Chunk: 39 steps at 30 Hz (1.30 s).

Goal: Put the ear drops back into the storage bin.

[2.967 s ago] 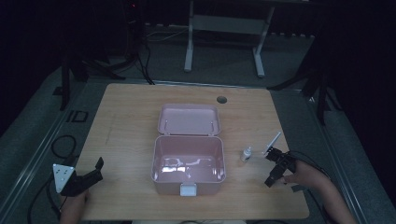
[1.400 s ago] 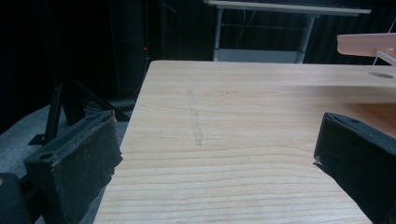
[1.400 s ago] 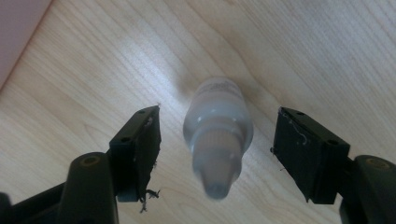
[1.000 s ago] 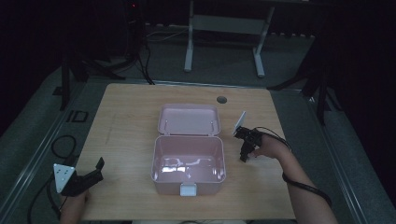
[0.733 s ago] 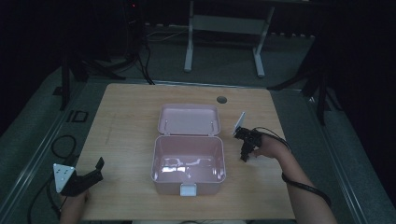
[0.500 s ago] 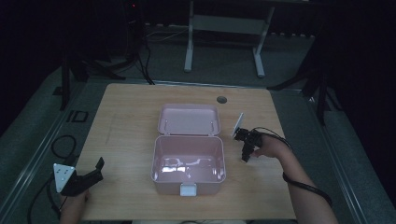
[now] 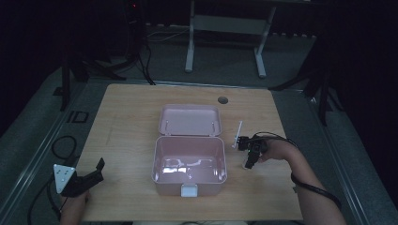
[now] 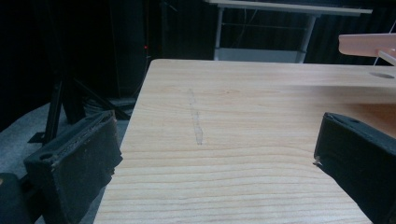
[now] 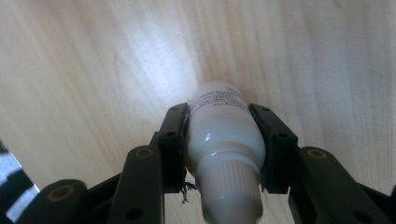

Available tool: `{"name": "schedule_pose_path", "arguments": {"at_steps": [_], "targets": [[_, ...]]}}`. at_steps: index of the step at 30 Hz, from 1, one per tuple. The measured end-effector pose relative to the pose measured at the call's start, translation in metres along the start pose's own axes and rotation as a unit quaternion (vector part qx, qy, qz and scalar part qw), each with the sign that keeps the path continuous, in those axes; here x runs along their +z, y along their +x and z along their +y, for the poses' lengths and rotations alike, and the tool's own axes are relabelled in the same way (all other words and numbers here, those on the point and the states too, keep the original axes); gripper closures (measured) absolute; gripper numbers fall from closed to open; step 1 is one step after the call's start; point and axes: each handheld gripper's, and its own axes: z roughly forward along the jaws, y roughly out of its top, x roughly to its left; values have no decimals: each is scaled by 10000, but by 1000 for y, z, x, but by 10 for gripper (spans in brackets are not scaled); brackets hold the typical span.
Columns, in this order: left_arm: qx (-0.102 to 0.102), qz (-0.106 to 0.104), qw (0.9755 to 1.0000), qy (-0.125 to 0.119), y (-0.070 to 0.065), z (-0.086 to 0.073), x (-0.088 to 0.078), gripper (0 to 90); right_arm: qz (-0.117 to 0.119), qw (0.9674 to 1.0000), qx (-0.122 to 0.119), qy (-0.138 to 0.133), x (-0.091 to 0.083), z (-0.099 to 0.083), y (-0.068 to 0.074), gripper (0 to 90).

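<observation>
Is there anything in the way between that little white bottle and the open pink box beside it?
Nothing visible. The right gripper grips the small white plastic bottle just right of the open pink plastic box; between them is only bare wooden table, and the box's lid is folded back.

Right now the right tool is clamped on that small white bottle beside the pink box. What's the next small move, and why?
Probably lift the right tool a little and carry it left over the open pink box. Its jaws are shut on the small white bottle, which sits low over the table just right of the box. The lid is already open, and the left tool is idle and open at the near left corner.
</observation>
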Motion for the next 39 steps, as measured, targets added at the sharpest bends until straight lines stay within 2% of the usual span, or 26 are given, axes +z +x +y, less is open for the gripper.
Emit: {"name": "schedule_pose_path", "arguments": {"at_steps": [1, 3, 4, 5, 7, 8, 11, 13, 14, 17, 21, 30, 34, 39], "targets": [[0, 0, 10000, 0, 0, 0, 0, 5, 0, 10000, 0, 0, 0, 0, 0, 597], [2, 0, 10000, -2, 0, 0, 0, 5, -17, 9996, -281, 70, 0, -1, 6, 597], [2, 0, 10000, -2, 0, 0, 0, 5, -17, 9996, -281, 70, 0, -1, 6, 597], [1, 2, 10000, -5, 0, 0, 0, 5, -101, 9986, -507, 100, 1, -2, 10, 597], [4, 4, 10000, 0, 0, 0, 0, 4, -122, 9982, -576, 94, 0, -2, 11, 597], [6, 5, 10000, 1, 0, 0, 0, 5, -162, 9969, -772, 73, 0, -2, 16, 597], [8, 8, 10000, 2, 0, 0, 0, 5, -323, 9946, -979, 143, -2, -1, 22, 597], [18, 8, 10000, 3, 0, 0, 0, 5, -327, 9941, -1019, 171, -3, -1, 23, 598], [20, 13, 10000, -2, 0, 0, 0, 5, -379, 9921, -1168, 244, -3, -1, 27, 598], [17, 12, 10000, 1, 0, 0, 0, 5, -396, 9909, -1251, 307, -4, -1, 31, 598], [16, 15, 10000, 7, 0, 0, 0, 5, -465, 9864, -1539, 336, -7, 0, 43, 598], [21, 22, 10000, -2, -1, 0, 0, 5, -469, 9846, -1638, 380, -19, 3, 55, 598], [24, 31, 10000, 6, -1, 0, 0, 5, -459, 9861, -1545, 395, -29, 3, 60, 598], [20, 42, 10000, 4, -1, 0, 0, 5, -474, 9863, -1533, 379, -38, 3, 63, 598]]}}
